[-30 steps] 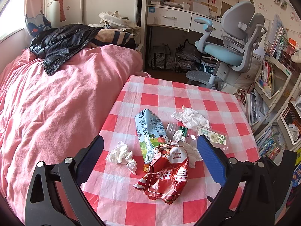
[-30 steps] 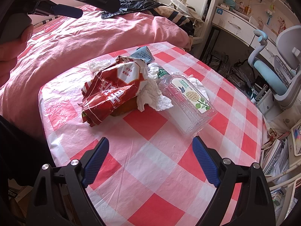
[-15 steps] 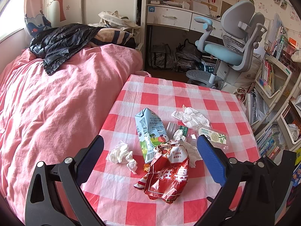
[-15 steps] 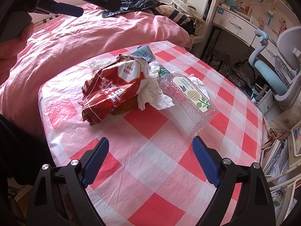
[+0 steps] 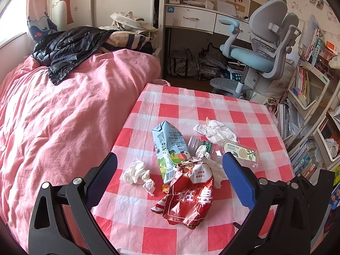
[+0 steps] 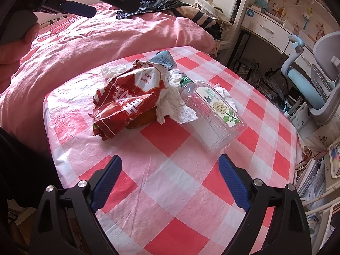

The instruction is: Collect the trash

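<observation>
left claw (image 5: 170, 177) spread | right claw (image 6: 170, 182) spread (both empty) | risk: crinkly red wrapper (image 5: 189, 197) slipping, dragging tissue (image 5: 138, 173) beside it

Both grippers, left gripper (image 5: 170, 167) and right gripper (image 6: 170, 171), had black plastic frames, blue textured pads (image 6: 232, 183) inside the fingers, and silver screws (image 6: 82, 183) behind the pads.

Bottle (image 6: 184, 80) mostly hidden behind tissue (image 6: 172, 104), container (image 6: 212, 114).
</observation>
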Demonstrator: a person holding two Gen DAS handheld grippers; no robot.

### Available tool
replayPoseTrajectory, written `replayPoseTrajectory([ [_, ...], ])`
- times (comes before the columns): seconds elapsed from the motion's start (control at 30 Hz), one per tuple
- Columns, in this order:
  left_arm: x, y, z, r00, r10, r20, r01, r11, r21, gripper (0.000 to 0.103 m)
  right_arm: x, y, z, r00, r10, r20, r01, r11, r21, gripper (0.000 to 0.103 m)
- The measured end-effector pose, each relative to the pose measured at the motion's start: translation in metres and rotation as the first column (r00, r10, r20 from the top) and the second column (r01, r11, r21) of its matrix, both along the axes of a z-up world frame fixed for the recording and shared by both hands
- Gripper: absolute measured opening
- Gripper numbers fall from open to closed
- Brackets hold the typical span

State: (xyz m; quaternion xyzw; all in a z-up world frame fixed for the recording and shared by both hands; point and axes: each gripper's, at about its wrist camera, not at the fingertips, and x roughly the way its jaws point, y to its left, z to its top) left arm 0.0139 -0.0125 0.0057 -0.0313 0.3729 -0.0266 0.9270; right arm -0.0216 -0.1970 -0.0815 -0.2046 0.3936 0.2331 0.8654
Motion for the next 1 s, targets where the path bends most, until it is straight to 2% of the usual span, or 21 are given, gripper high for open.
replayPoseTrajectory([
  [1.0,0.0006,-0.0004,0.0019,1.0,-0.012,-0.003,0.012,1.0,0.002,0.096,-0.0012,0.001,-0.003,1.0,0.004,0.002,-0.004,1.0,-0.008,0.089],
])
